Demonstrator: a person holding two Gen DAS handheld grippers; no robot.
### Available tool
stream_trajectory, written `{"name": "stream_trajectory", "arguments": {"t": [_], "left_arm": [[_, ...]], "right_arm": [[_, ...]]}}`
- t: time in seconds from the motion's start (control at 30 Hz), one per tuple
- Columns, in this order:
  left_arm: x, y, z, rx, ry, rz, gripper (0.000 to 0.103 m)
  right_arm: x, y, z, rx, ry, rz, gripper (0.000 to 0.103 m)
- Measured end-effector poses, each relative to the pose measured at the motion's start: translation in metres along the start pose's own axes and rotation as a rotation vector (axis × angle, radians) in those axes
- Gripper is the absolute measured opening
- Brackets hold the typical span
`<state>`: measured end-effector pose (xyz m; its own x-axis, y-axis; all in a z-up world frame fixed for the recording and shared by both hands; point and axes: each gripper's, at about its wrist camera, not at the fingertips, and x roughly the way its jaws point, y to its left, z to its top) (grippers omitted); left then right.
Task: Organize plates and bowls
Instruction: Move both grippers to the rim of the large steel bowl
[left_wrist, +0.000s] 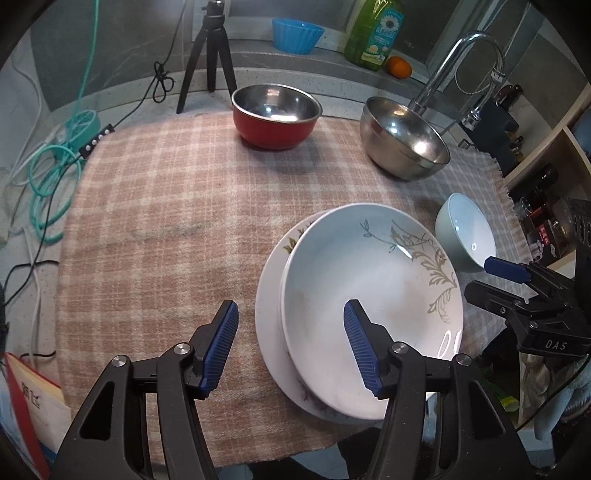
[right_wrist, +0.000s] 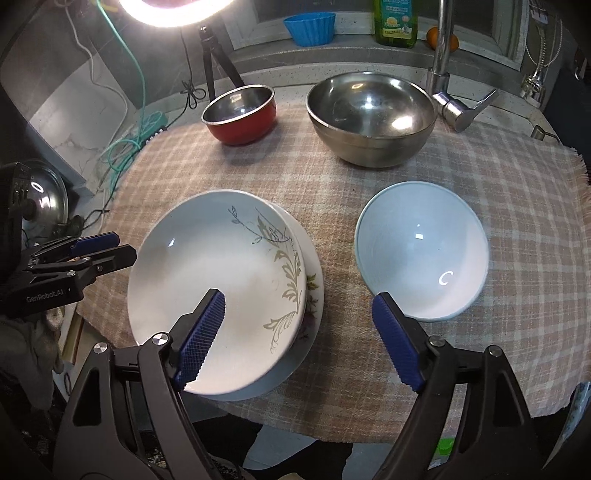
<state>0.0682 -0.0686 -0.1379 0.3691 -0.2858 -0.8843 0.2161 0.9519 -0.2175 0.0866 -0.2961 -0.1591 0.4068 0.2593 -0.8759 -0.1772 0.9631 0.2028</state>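
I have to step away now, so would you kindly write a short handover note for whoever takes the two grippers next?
Left gripper: open, empty, over the near left edge of the stacked plates.
Right gripper: open, empty, between the plates and the pale blue bowl.
Things: leaf-patterned deep plate sits on the floral plate at the near side of the checked cloth; the pale blue bowl stands alone to their right; red bowl and large steel bowl stand apart at the back.
Done: the two plates are stacked.
Left: the three bowls are not yet nested or grouped.
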Motion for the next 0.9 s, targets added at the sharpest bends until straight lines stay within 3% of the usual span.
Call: {"name": "stream_trajectory", "arguments": {"t": [0.47,0.9], "left_arm": [[-0.025,-0.042,0.041,0.057,-0.14,0.037,0.066],[-0.002,-0.081,0.07,0.081,-0.15,0.059,0.067]], "right_arm": [[-0.049,-0.047,0.033,0.035,-0.123,-0.017,0.085],[-0.047,-0.111,0.064,0.05,-0.14,-0.045,0.089]]}}
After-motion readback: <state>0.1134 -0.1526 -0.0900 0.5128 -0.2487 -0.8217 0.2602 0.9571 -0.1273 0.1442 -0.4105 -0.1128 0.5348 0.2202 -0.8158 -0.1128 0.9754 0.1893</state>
